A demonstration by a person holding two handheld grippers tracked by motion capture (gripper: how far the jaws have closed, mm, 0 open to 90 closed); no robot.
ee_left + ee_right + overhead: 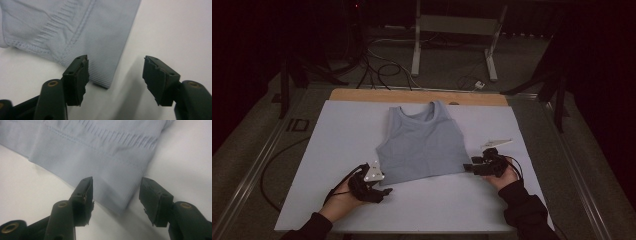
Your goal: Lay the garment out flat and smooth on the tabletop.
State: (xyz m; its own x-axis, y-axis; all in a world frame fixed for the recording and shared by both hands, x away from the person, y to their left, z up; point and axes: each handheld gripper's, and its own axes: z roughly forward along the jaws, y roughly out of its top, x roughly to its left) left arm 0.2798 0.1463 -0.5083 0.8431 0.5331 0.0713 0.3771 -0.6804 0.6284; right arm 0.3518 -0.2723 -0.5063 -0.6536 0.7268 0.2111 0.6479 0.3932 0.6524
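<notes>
Lying flat on the white board (337, 145): one pale blue tank top (422, 145), hem toward me. My left gripper (379, 192) and right gripper (469, 167) each straddle a hem corner, jaws parted, nothing pinched, ready to lift evenly.

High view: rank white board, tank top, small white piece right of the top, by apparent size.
1. white board
2. tank top
3. small white piece

Light blue tank top (424, 142) lies flat on white board (337, 145), neck away, hem toward person.
</notes>
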